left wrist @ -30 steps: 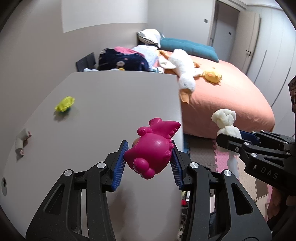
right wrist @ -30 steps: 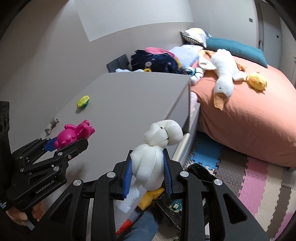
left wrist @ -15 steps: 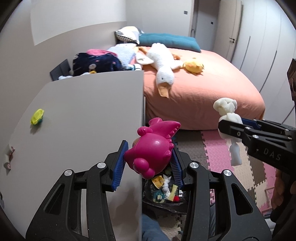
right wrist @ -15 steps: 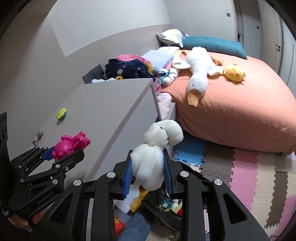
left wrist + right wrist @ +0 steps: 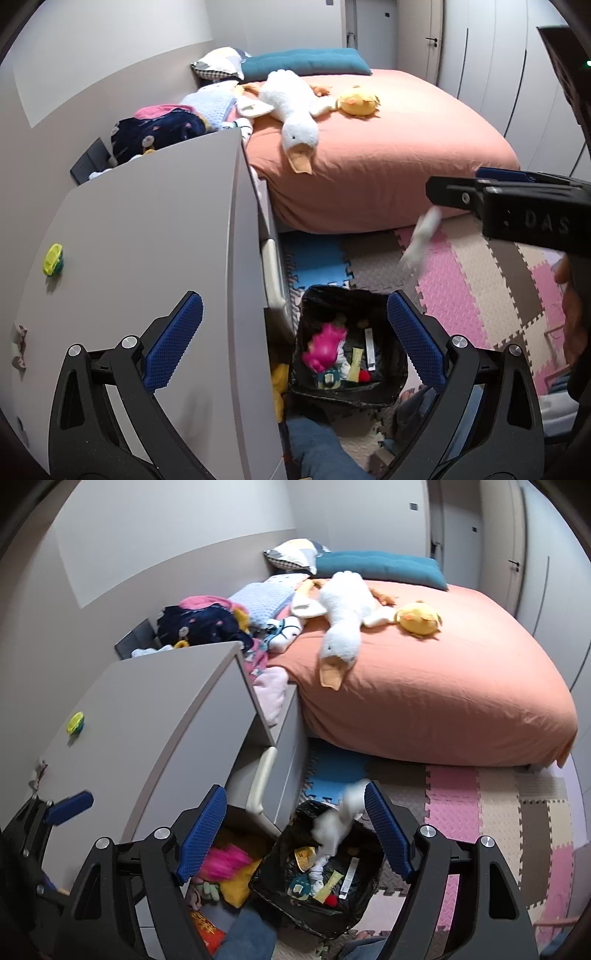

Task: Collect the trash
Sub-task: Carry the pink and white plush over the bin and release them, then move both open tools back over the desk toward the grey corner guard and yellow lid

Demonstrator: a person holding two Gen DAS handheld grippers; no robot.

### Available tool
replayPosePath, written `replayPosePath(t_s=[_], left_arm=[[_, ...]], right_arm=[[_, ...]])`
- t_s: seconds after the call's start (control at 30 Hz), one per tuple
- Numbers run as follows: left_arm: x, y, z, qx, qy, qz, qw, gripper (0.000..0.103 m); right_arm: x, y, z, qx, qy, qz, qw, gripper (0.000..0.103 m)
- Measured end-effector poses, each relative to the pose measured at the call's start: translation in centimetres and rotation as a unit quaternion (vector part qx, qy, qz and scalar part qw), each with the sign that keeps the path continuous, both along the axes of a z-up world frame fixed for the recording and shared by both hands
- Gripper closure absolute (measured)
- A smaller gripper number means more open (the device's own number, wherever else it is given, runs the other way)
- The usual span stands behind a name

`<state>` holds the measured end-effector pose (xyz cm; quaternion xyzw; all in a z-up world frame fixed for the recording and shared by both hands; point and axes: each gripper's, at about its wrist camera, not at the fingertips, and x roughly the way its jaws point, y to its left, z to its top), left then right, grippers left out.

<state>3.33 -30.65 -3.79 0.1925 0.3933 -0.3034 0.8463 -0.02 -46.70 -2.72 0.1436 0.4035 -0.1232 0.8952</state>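
Trash bin (image 5: 345, 354), lined with a black bag, sits on the foam-mat floor (image 5: 458, 295) just beside the grey desk (image 5: 155, 236), and I see it from above between my two tools. Inside it lies a bright pink plastic toy (image 5: 324, 347), glossy and rounded, resting against the left wall of the bag among wrappers, a yellow strip and a small red piece. A white fluffy toy (image 5: 338, 819) shows as a soft blur right over the bin's rim in the right wrist view; in the left wrist view the same pale blur hangs under my right tool, free of the pads. I cannot make out its shape beyond a puffy white lump.

My left tool (image 5: 295, 339) is spread wide with nothing between its blue ribbed pads. My right tool (image 5: 295, 830) is likewise spread wide and holds nothing.

On the desk a small yellow-green scrap (image 5: 53, 259) lies near the left edge, and a crumpled pale bit (image 5: 19, 349) lies closer to me at the same edge. Beyond, a plush goose (image 5: 295, 118) lies on the orange bed (image 5: 388, 158).
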Motion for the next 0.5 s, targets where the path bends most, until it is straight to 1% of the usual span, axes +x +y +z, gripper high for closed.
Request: replayPosePath(t_s=[0.23, 0.5], left_arm=[[0.6, 1.0, 0.4, -0.007, -0.005, 0.016, 0.9998, 0.007], [0.8, 2.4, 0.3, -0.009, -0.006, 0.033, 0.9994, 0.007]], right_arm=[[-0.5, -0.9, -0.2, 0.008, -0.003, -0.010, 1.000, 0.025], [0.2, 0.2, -0.5, 0.006, 0.002, 0.001, 1.000, 0.025]])
